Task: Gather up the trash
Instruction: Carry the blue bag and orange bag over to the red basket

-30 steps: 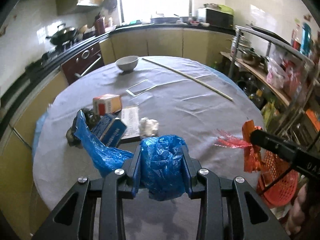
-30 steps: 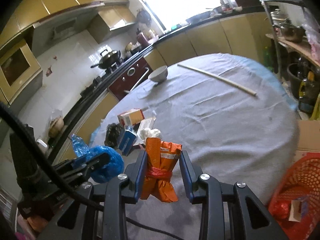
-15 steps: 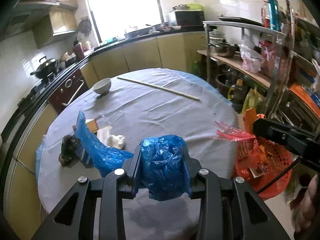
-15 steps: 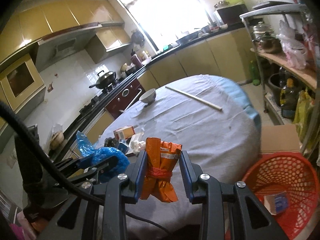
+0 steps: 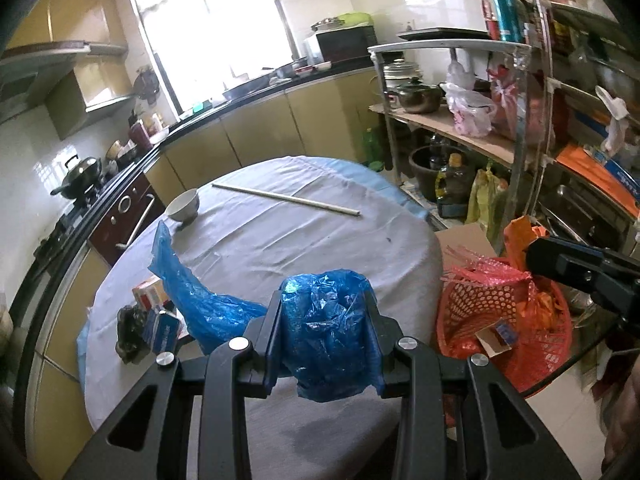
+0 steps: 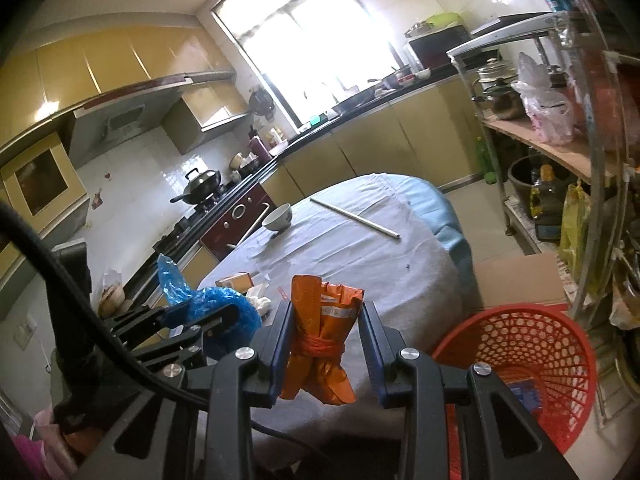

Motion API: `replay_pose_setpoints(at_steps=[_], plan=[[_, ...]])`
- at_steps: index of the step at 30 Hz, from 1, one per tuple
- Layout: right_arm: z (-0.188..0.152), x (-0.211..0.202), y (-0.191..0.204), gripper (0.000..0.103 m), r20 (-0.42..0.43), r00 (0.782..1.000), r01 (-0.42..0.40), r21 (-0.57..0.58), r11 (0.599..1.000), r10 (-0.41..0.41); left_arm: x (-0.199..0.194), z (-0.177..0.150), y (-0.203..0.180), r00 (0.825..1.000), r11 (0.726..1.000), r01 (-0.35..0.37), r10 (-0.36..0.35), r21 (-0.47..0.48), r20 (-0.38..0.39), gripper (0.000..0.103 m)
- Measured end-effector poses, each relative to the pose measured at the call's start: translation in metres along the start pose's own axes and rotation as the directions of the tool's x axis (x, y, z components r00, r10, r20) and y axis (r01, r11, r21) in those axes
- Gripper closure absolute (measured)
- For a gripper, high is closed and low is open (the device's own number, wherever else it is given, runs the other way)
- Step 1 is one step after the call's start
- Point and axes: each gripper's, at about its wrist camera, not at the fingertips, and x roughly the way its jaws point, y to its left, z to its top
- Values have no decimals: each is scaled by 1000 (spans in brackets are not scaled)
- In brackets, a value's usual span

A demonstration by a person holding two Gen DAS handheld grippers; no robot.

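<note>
Stove side: a lidded wok (image 5: 78, 170) is sitting on the hob at nine o'clock from the table, with dark oven doors below it.
Table: a round table under a grey cloth (image 5: 280, 240) is filling the middle of the kitchen; a pale blue underlayer is peeking out at its far rim.
On the cloth: a white bowl (image 5: 183, 205) is standing toward ten o'clock; a long pale stick (image 5: 286, 199) is lying across twelve o'clock; a heap of boxes and dark scraps (image 5: 148, 322) is lying at eight o'clock.
Left gripper: the left gripper (image 5: 325, 330) is pinching a crumpled blue plastic bag (image 5: 326, 340) between its pads, a loose tail of it trailing up to the left.
Right gripper: the right gripper (image 6: 325, 344) is pressed in on an orange wrapper (image 6: 320, 340) tied round its middle with red string.
Basket: a red mesh basket (image 6: 516, 376) is standing on the floor at four o'clock from the table, a small carton (image 5: 498, 334) and other scraps lying inside; a cardboard box (image 6: 520, 280) is standing just behind it.
Window wall: a bright window (image 6: 304, 52) is glaring over yellow cabinets and a dark counter.
Shelves: a metal rack (image 5: 460, 92) at two o'clock is carrying pots, plastic bags and bottles.
Writing: print on the wrapper, the boxes and the carton is too small and blurred to read.
</note>
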Motion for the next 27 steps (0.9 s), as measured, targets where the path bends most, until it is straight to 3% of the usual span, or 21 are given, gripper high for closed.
replay_pose_setpoints(at_steps=[17,27], plan=[[-2,-42,-56,68,52,997,49,94,994,-54,6,14,-69,998,989,60,-58,136,-15,66],[-5,-55,-71,68,64,996,61,128,990,-69,10,17,-90,997,981,76,-72,180,-27,66]])
